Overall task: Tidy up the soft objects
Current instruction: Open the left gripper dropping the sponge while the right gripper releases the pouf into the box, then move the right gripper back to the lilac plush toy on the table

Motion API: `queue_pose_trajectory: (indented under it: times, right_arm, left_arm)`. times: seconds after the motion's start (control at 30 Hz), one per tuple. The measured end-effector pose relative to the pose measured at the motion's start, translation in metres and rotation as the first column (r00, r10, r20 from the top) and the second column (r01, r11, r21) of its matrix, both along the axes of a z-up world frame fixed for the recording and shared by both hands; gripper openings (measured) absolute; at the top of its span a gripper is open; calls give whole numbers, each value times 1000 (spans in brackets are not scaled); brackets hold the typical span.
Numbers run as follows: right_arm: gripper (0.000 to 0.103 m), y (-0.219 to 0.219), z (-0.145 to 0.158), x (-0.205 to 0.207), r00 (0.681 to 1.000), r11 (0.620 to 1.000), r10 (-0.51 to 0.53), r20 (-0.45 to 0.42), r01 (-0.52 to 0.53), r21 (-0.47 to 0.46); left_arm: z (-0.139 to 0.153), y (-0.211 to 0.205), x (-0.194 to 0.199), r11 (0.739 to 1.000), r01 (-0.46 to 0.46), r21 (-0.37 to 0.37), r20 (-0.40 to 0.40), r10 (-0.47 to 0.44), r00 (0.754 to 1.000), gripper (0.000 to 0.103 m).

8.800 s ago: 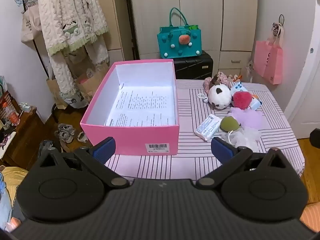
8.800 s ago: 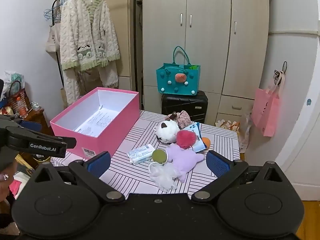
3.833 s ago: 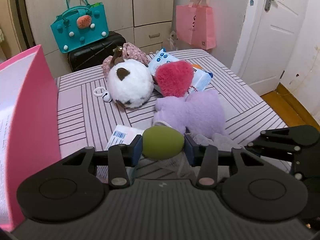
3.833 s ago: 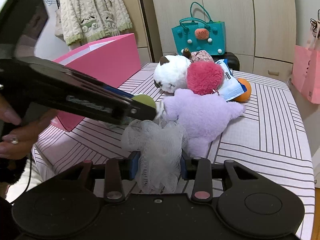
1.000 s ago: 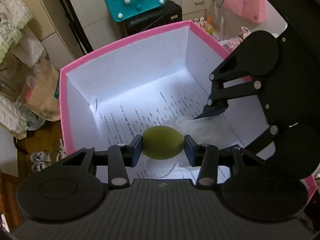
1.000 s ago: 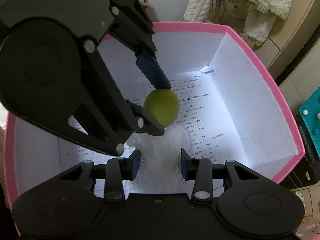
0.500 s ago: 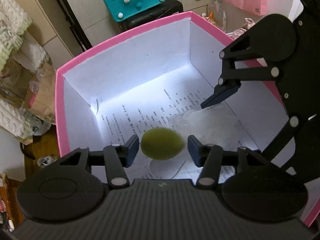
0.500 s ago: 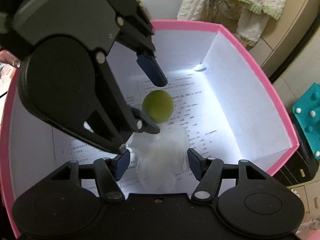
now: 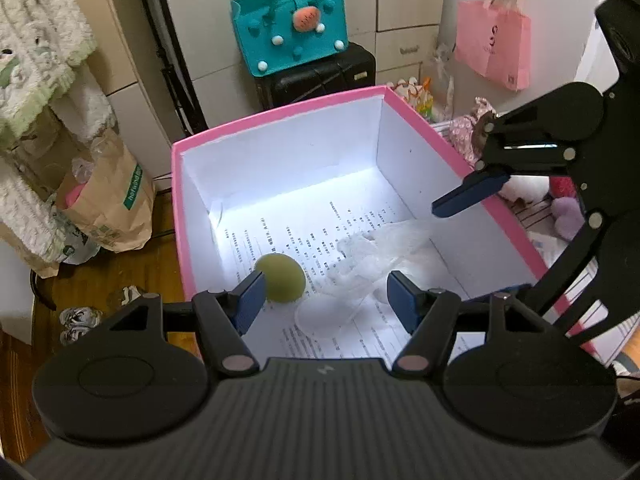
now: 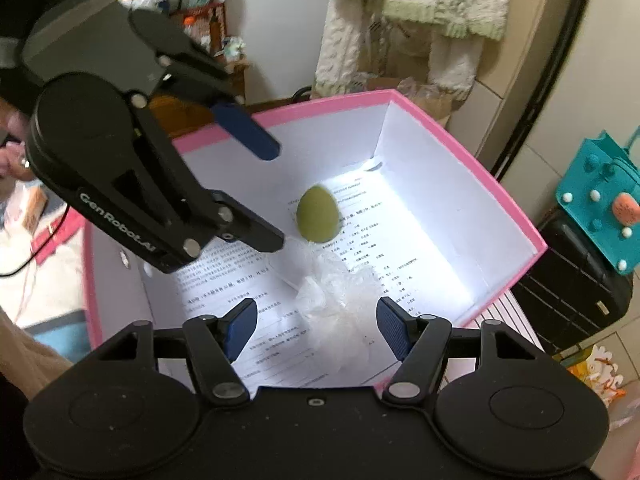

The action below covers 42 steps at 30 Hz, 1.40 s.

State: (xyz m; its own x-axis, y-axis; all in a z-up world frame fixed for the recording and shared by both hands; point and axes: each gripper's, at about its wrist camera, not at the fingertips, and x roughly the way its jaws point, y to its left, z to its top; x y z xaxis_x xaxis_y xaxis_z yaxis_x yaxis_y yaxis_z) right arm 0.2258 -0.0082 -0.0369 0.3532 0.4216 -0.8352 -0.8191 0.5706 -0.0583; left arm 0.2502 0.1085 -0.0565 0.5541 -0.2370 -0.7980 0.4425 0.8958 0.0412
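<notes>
A pink box (image 9: 276, 114) with white walls stands on the table, a printed sheet on its floor. A green egg-shaped soft ball (image 9: 281, 277) and a white mesh puff (image 9: 372, 258) lie on that sheet. The ball (image 10: 318, 214) and the puff (image 10: 336, 292) also show in the right wrist view, inside the box (image 10: 516, 216). My left gripper (image 9: 323, 300) is open and empty above the box's near end. My right gripper (image 10: 314, 326) is open and empty above the puff. Each gripper shows in the other's view.
More soft toys, a purple one (image 9: 568, 216) among them, lie on the striped table to the right of the box. A teal bag (image 9: 290, 32) sits on a black case behind. A paper bag (image 9: 108, 196) and shoes are on the floor at left.
Both grippers have opened wide and risen. The green ball has dropped from the left gripper and the white puff from the right gripper onto the box floor.
</notes>
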Motion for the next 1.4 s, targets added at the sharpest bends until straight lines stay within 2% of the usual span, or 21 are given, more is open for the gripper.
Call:
queue_pose_trajectory:
  times: [0.13, 0.4, 0.67, 0.77, 1.0, 1.2, 1.4]
  right_arm:
    - [71, -10, 14, -10, 999, 998, -39, 5, 39, 45]
    - [71, -31, 43, -39, 997, 989, -76, 9, 74, 125]
    - [71, -47, 73, -66, 994, 980, -106, 31, 100, 172]
    - [71, -54, 81, -80, 993, 980, -97, 60, 85, 177]
    - [72, -69, 96, -113, 989, 979, -106, 99, 87, 187]
    - [73, -90, 107, -143, 990, 972, -98, 106, 73, 223]
    - [73, -114, 109, -170, 981, 965, -157, 110, 130, 226]
  left_arm:
    - [9, 4, -14, 1000, -23, 2, 4, 23, 1000, 66]
    - [25, 3, -41, 998, -53, -25, -42, 52, 998, 67]
    - [55, -11, -75, 999, -33, -12, 21, 33, 999, 70]
    - [63, -15, -89, 998, -51, -19, 30, 52, 998, 70]
    - [77, -33, -119, 999, 5, -52, -1, -5, 1000, 70]
    - [88, -53, -146, 998, 47, -29, 30, -46, 998, 72]
    - [88, -78, -166, 994, 109, 14, 24, -109, 994, 73]
